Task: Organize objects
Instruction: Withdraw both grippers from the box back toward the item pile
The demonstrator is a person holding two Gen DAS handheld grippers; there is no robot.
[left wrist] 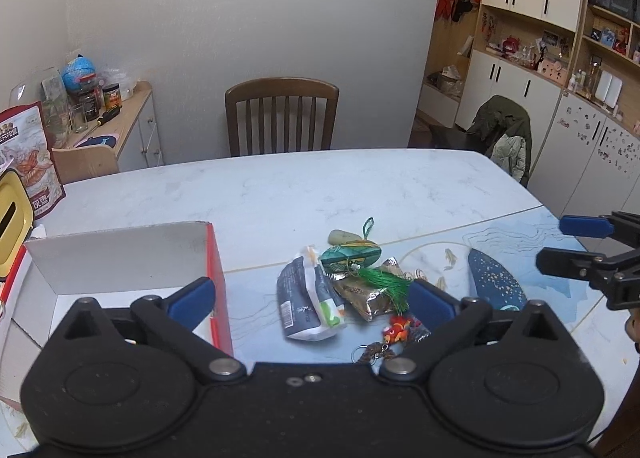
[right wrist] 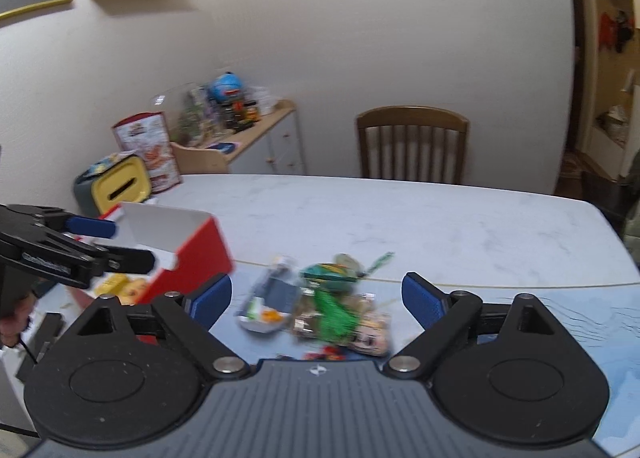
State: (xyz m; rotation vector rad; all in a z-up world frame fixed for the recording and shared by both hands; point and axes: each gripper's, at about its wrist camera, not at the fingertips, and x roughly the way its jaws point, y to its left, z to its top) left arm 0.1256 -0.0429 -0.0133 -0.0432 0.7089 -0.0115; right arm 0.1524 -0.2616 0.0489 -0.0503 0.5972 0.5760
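Note:
A pile of small objects lies on the table: a grey-white snack pouch, a green tasselled sachet, a gold foil packet, a red toy keychain and a pale stone. An open red-and-white cardboard box stands to the left of the pile. My left gripper is open and empty, hovering over the pile. My right gripper is open and empty above the same pile; it also shows at the right edge of the left wrist view. The box appears in the right wrist view.
A wooden chair stands behind the white marble table. A yellow container and a red snack bag sit at the table's far left. A cluttered side cabinet lines the wall. Cupboards are at the right.

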